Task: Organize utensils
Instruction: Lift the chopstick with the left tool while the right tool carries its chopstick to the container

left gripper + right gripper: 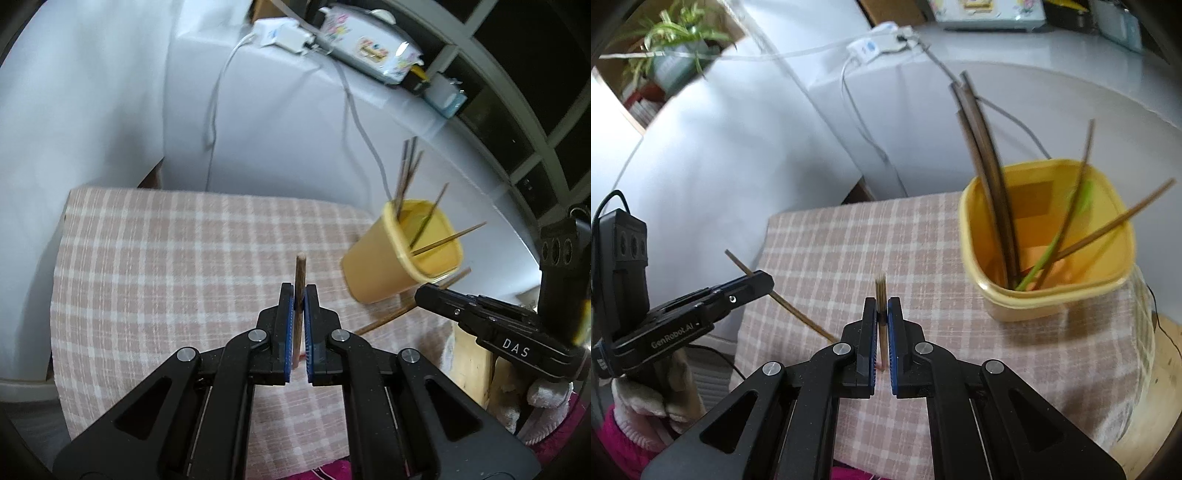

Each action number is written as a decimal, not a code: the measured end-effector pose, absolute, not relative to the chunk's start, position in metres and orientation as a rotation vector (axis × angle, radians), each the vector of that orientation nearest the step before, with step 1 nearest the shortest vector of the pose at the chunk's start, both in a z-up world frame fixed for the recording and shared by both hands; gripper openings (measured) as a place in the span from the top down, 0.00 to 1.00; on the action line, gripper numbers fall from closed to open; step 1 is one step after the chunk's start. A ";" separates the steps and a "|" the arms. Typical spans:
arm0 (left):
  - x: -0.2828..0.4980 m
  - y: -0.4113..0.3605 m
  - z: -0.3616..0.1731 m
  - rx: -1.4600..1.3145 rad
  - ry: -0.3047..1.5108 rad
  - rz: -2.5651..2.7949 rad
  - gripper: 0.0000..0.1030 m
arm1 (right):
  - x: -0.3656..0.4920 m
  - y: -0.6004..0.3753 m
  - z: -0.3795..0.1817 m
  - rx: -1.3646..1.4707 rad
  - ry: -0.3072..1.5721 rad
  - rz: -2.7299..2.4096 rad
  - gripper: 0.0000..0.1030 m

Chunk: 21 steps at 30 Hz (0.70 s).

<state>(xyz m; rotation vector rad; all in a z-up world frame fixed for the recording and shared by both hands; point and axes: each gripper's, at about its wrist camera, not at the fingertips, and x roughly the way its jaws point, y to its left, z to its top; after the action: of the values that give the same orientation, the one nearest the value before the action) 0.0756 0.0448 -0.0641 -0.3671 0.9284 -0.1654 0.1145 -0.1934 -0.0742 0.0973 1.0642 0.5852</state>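
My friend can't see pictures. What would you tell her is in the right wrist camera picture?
The black right gripper is shut on a thin brown wooden chopstick above a pink-and-white checked cloth. To its right stands a yellow plastic cup holding several chopsticks, and at left the black left gripper grips another brown stick.

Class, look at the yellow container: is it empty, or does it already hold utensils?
Not empty. The yellow container holds several chopsticks leaning against its walls, ends above the rim.
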 end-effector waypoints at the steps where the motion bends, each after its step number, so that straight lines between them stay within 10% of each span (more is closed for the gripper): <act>1: 0.076 0.042 -0.060 -0.363 0.921 -0.172 0.97 | 0.112 -0.198 -0.070 0.104 1.050 0.582 0.96; 21: 0.079 0.010 0.024 -0.333 0.774 -0.307 0.97 | 0.085 -0.277 0.000 0.246 0.867 0.516 0.96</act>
<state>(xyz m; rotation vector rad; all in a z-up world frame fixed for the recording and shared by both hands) 0.0795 0.0096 0.0242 -0.3334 0.7740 -0.3070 0.0848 -0.2772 0.0000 0.2458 0.8669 0.5160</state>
